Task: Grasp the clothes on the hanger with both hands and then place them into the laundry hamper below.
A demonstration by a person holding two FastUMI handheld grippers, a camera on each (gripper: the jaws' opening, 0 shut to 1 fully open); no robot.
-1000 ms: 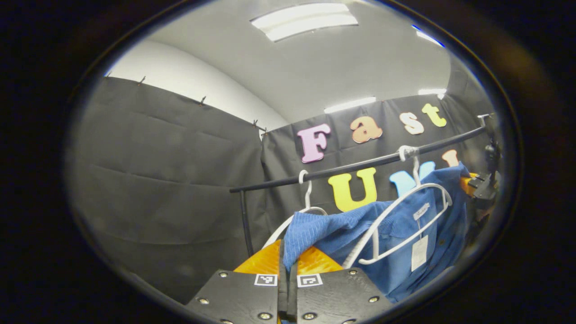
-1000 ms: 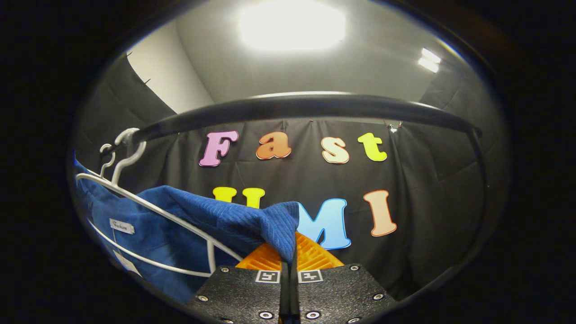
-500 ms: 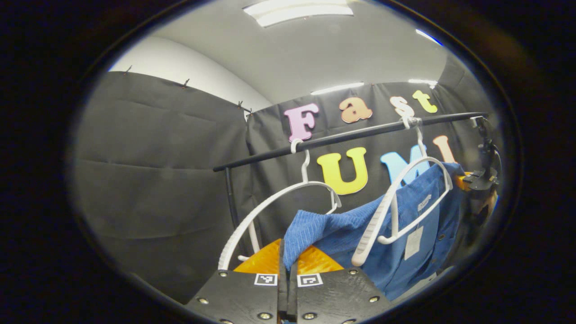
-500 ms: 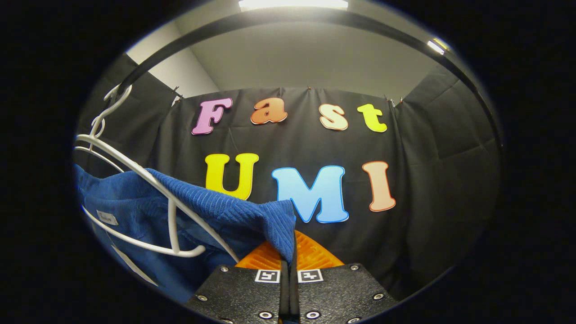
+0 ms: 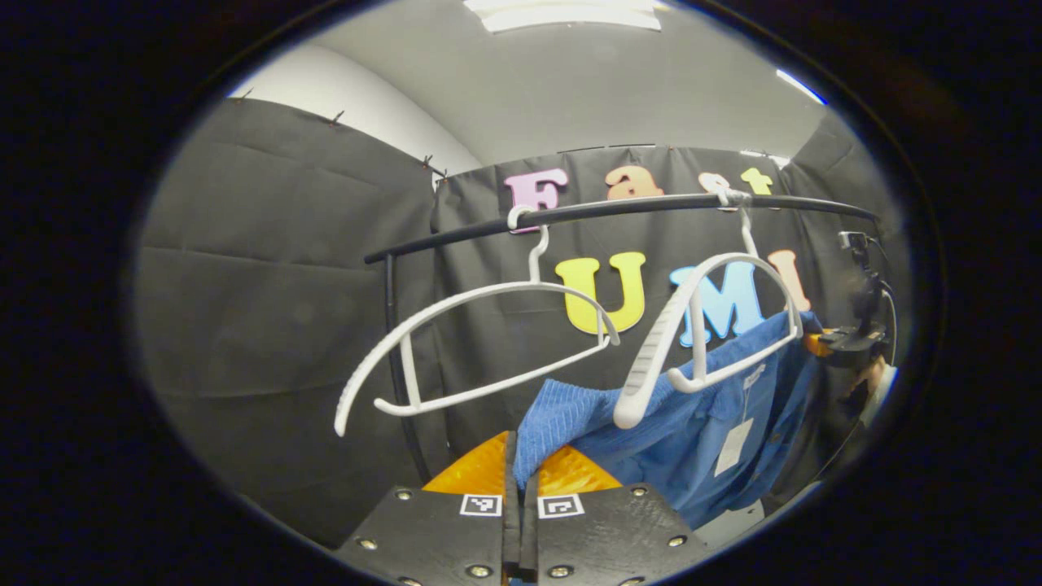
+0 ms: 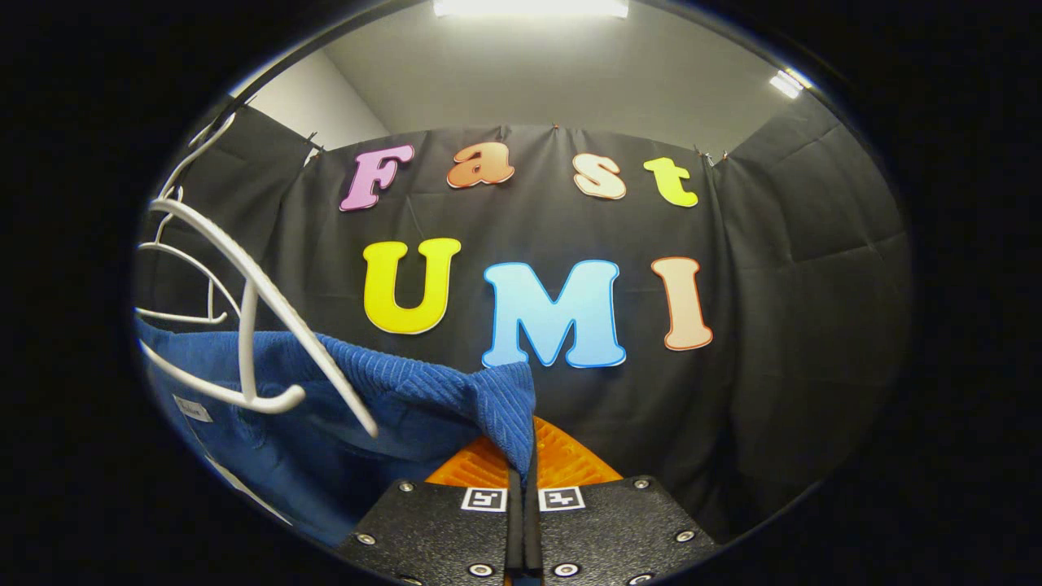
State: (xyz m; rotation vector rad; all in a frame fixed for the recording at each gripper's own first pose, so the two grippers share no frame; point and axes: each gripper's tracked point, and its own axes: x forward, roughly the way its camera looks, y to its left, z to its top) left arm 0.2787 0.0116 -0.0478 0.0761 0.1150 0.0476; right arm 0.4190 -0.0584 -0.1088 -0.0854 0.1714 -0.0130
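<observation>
- Your left gripper [image 5: 518,476] had its jaws clamped on a corner of the blue garment [image 5: 700,423].
- The garment hung below the two white hangers: the bare hanger [image 5: 480,342] on the left, and the right hanger [image 5: 700,325] just above the cloth, both hooked on the black rail [image 5: 619,210].
- Your right gripper [image 6: 525,464] had its jaws clamped on the far-right corner.

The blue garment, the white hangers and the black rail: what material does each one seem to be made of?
Blue garment: woven cloth with fine ribs, likely corduroy, matte; it folds softly where the left gripper pinches it.
White hangers: probably moulded plastic, smooth with a slight sheen and a ridged shoulder.
Black rail: looks like a painted metal tube, thin, straight, faintly glossy; uncertain.
</observation>
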